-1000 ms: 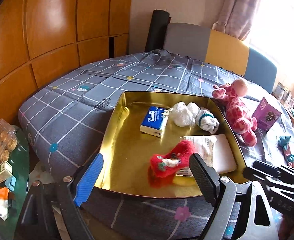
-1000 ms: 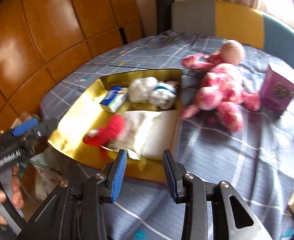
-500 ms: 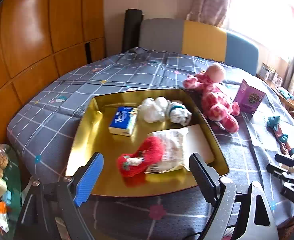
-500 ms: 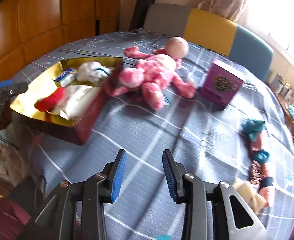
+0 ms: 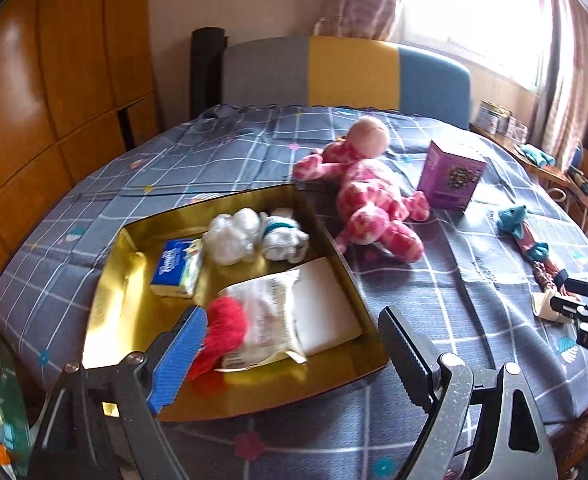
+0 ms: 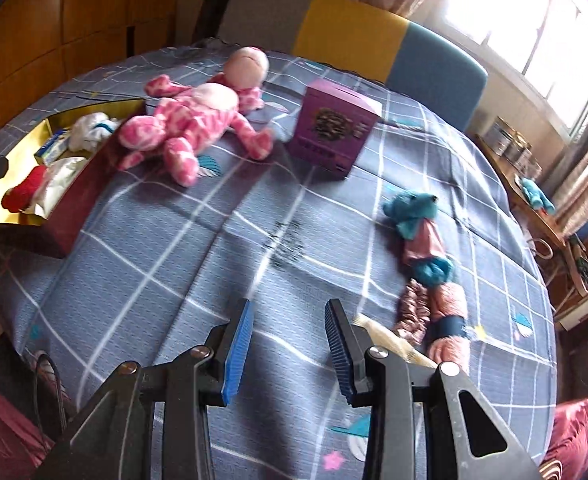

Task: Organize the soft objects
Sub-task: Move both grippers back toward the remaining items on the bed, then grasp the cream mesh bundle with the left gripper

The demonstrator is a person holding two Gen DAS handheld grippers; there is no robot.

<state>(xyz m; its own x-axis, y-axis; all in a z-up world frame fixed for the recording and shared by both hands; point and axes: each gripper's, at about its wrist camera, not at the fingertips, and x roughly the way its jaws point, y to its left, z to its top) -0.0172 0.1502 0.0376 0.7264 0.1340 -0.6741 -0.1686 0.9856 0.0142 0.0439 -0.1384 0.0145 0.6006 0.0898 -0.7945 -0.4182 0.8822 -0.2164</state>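
Left gripper (image 5: 294,354): jaws wide open, empty, above the near edge of the gold tray (image 5: 105,300) holding tissue pack (image 5: 177,266), white socks (image 5: 259,234), paper packet (image 5: 265,316) and red plush (image 5: 223,330). Right gripper (image 6: 289,338): jaws partly open, empty, over bare checked cover (image 6: 213,240); pink plush doll (image 6: 197,114) well ahead-left beside the tray. Right view only: full teal-and-pink rope toy (image 6: 426,248) just ahead-right of the jaws, near purple box (image 6: 336,128).
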